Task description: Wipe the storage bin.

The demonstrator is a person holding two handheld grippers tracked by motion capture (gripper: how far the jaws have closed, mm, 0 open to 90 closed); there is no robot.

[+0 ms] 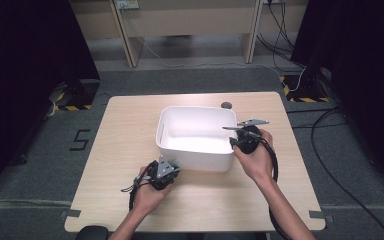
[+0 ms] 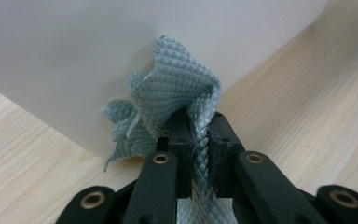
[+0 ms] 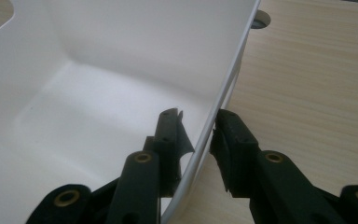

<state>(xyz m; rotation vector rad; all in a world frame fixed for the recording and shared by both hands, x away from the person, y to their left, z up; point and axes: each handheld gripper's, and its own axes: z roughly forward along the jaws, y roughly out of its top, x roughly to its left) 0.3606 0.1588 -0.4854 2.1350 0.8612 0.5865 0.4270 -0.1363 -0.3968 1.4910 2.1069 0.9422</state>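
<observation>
Cloth [image 2: 172,88] pinched between left gripper [image 2: 199,135] fingers.

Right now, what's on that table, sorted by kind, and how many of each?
White tub: 1
Grey-green cloth: 1
Hand-held claws: 2, the left claw and the right claw
Total: 4

A lab: black curtains [image 1: 25,60], floor cables [image 1: 330,165] (hazard tape [image 1: 72,107] too).

White tub [image 1: 194,150], grey-green diamond-textured cloth [image 2: 168,98], pale woodgrain table [image 1: 120,150]
</observation>
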